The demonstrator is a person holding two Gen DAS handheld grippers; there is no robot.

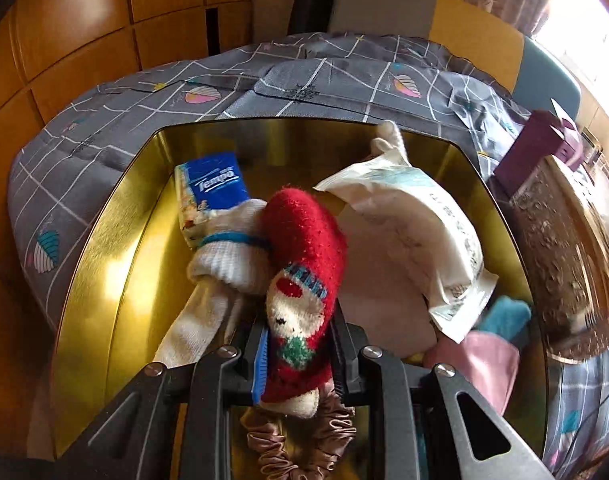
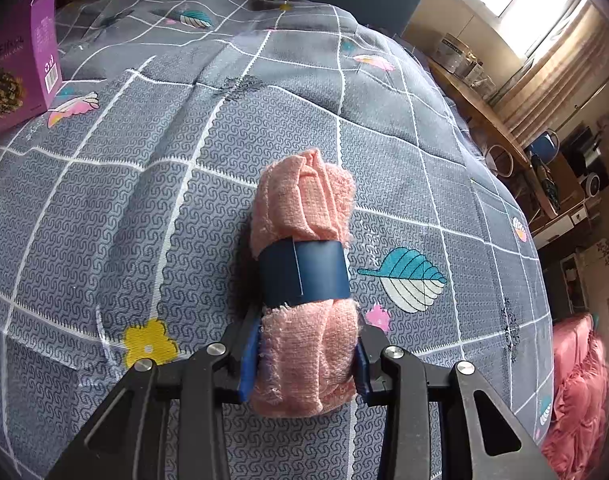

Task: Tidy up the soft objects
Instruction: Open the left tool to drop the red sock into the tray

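The left gripper (image 1: 300,344) has its fingers clamped on a fuzzy red knitted sock (image 1: 304,264) over a shiny gold tin (image 1: 104,248), beside a blue "Tempo" tissue pack (image 1: 214,184) (its lower half hidden). The right gripper (image 2: 304,364) squeezes a rolled pink towel (image 2: 304,208), navy-banded, above the grey quilted bed (image 2: 144,184).

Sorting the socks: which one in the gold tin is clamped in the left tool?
The red sock with the knitted face; the white sock beside it lies loose.
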